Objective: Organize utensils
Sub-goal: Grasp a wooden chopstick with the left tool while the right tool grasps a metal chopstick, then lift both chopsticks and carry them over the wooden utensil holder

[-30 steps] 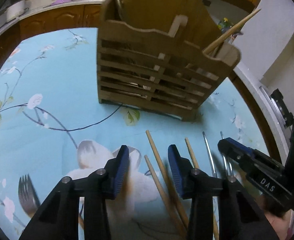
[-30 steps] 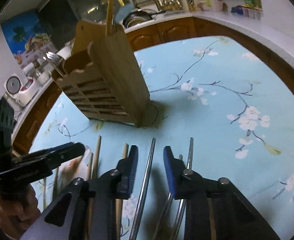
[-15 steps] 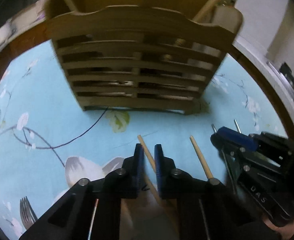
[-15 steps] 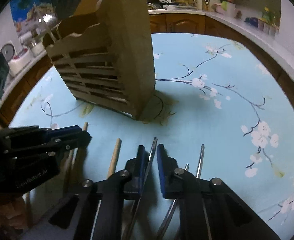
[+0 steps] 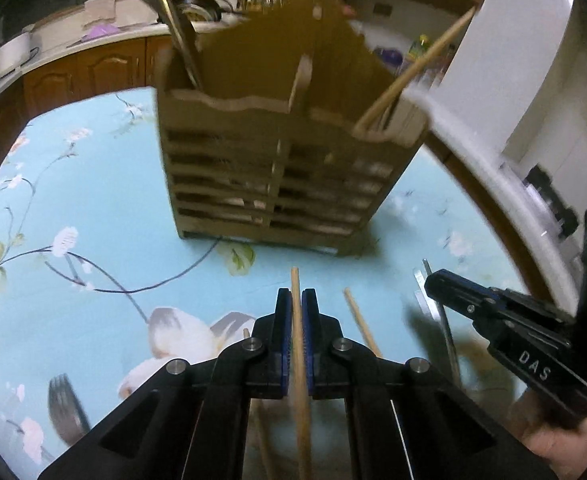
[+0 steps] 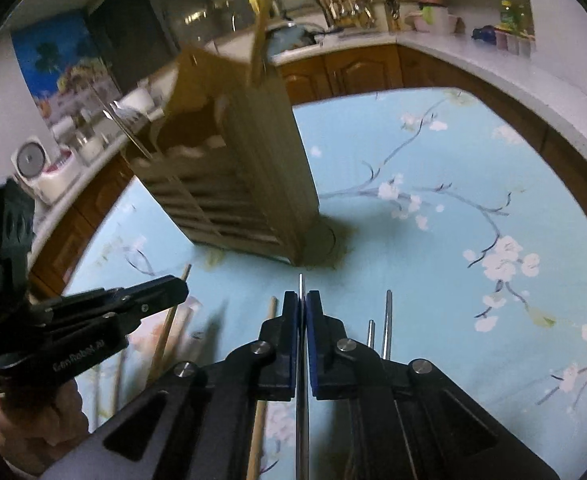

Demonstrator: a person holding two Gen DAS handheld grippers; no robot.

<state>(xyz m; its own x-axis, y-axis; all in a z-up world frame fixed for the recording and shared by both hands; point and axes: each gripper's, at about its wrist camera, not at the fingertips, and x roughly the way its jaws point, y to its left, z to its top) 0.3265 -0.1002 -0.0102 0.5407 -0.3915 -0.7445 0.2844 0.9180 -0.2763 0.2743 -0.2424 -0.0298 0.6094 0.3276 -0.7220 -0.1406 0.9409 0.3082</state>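
We are noting wooden chopstick [image 5: 295,292] being clamped in closed left gripper [image 5: 297,305]; metal chopstick [image 6: 301,286] being pinched in closed right gripper [image 6: 301,307]. Both lying before slatted wooden utensil holder [image 5: 277,184] on floral tablecloth [image 5: 93,200].

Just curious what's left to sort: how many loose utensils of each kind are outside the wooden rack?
Light wooden chopsticks: 3
Thin silver metal chopsticks: 3
Dark metal fork: 1
Total: 7

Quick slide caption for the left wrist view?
Left gripper clamps a wooden chopstick before the slatted wooden utensil holder.
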